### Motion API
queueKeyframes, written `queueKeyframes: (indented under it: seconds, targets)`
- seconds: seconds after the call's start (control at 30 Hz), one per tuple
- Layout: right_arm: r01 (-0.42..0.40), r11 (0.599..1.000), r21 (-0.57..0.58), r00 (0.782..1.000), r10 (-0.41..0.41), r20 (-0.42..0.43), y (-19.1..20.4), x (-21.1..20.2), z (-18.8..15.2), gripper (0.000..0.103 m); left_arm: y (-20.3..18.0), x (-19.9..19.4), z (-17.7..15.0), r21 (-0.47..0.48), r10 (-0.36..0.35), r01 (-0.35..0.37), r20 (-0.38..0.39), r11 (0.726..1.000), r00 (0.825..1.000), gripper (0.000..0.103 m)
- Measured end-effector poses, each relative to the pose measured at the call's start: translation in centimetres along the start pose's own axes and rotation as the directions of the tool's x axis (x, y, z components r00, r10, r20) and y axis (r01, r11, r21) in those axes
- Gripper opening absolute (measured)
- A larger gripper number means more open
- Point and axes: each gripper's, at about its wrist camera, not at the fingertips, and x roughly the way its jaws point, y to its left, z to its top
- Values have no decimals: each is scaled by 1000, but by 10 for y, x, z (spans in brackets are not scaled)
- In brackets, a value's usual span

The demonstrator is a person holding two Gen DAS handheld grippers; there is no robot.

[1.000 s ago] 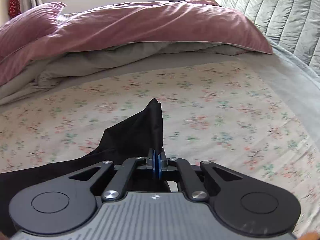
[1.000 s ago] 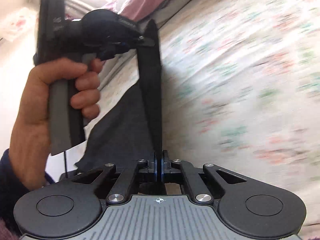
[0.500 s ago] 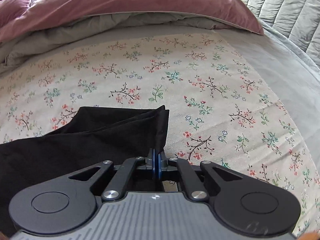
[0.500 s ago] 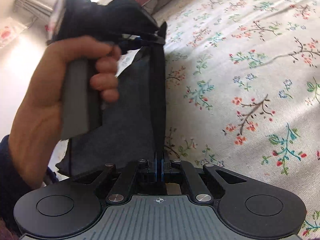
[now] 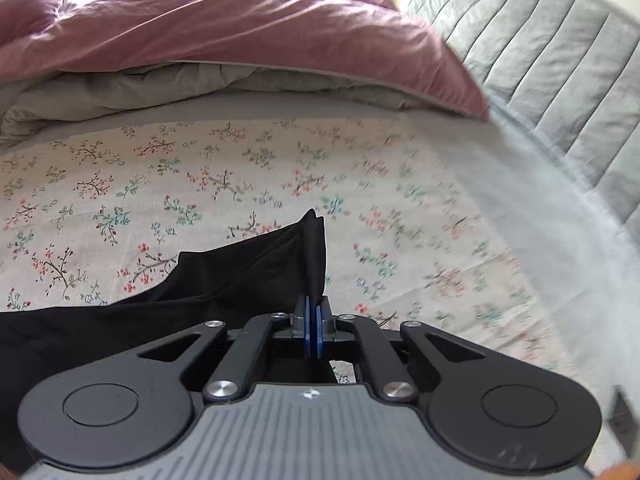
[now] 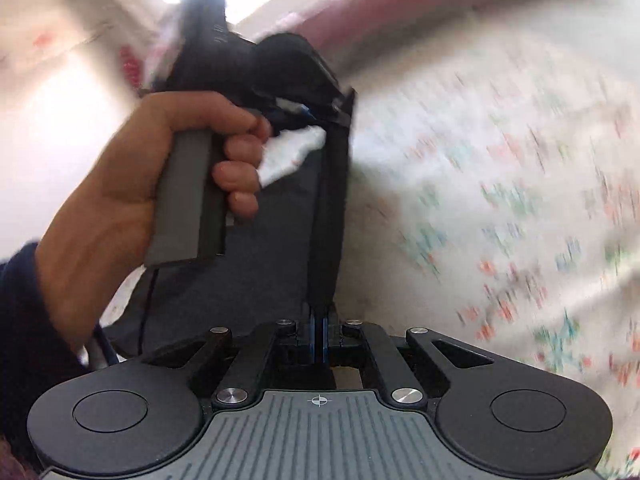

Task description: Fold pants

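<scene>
Right wrist view: pants [image 6: 326,216] are stretched toward 12 o'clock between right gripper [image 6: 319,334] and left gripper [image 6: 320,114], both jaws pinched closed on the taut edge.

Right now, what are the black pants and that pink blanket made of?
The black pants look like thin, soft matte cloth: they droop and crease where the left gripper and right gripper pinch them. The pink blanket looks like crinkly cotton, full of small wrinkles with a slight sheen; I can't be sure.
</scene>
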Motion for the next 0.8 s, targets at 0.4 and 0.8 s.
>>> queueKeyframes:
  seconds: [0.4,0.8]
  targets:
    - [2,967,-254,985,41,165,73,-15,-7,3,107,-76,2,-128,-103,115,94,985,990,25]
    - [4,942,-334,977,67,200,103,-9,3,3,128,-88,0,-165,-100,118,115,979,988,26]
